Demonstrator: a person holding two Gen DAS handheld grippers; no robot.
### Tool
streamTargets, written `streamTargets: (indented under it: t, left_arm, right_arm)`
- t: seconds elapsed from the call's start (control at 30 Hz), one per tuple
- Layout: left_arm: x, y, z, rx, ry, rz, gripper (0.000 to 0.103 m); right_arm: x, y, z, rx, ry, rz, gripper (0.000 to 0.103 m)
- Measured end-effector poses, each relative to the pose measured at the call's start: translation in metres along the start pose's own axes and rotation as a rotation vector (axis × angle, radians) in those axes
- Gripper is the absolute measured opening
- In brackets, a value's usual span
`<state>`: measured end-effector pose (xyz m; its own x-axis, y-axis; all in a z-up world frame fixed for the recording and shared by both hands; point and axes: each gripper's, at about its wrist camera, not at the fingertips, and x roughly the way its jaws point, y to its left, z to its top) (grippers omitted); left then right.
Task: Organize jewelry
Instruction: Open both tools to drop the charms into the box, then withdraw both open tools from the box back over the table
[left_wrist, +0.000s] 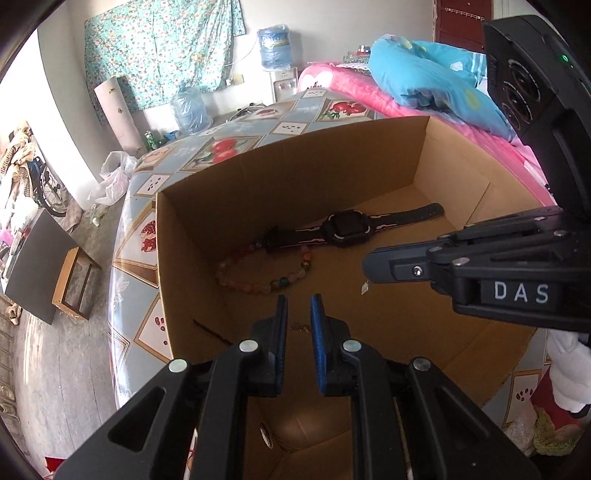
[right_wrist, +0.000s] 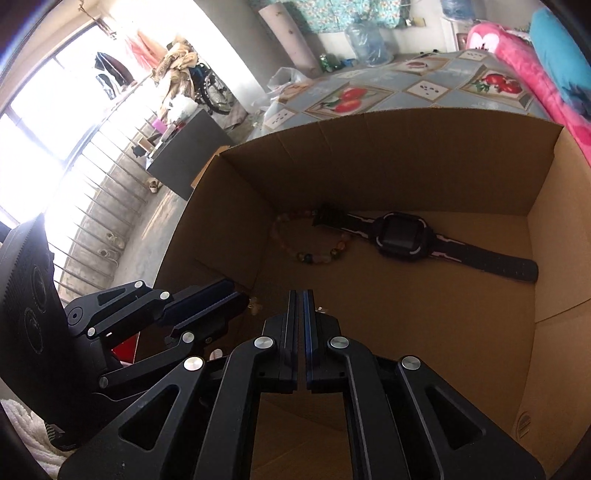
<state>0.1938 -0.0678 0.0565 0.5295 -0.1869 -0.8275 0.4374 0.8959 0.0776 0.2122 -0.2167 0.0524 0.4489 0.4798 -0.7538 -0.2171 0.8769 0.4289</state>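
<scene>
Two pieces lie in the brown cardboard box, mid-frame: black strap wristwatch overlapping multicoloured bead bracelet, evidently sorted there. Left hand-held gripper slightly apart; right hand-held gripper nearly together. A thin chain with a pale tag seems strung between them, indistinct.

Cardboard, plastic and glossy beads under my cameras

I see a matt brown corrugated cardboard box holding a watch of matt black plastic or rubber with a glossy dark screen, and a bracelet of smooth, shiny beads; my grippers' fingers are matt black plastic with ribbed blue pads and bright metal rivets; the tablecloth looks glossy, like vinyl.
</scene>
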Motion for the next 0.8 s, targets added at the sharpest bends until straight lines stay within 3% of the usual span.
streamTargets:
  t: [0.13, 0.37, 0.57, 0.7, 0.8]
  left_arm:
    - [0.001, -0.001, 0.004, -0.013, 0.006, 0.018, 0.026]
    - [-0.009, 0.000, 0.007, -0.049, -0.019, 0.030, 0.030]
    - [-0.038, 0.003, -0.001, -0.118, -0.104, 0.018, 0.031]
    - [-0.068, 0.012, -0.018, -0.204, -0.183, -0.026, 0.031]
    - [-0.092, 0.016, -0.033, -0.244, -0.257, -0.020, 0.037]
  right_arm:
    - [-0.005, -0.005, 0.000, 0.006, -0.020, -0.024, 0.010]
    - [-0.024, -0.006, -0.005, 0.001, -0.065, -0.047, 0.017]
    - [-0.058, 0.007, -0.014, -0.037, -0.170, -0.067, 0.029]
    - [-0.077, 0.023, -0.025, -0.070, -0.237, -0.083, 0.029]
    - [-0.093, 0.040, -0.036, -0.111, -0.297, -0.104, 0.036]
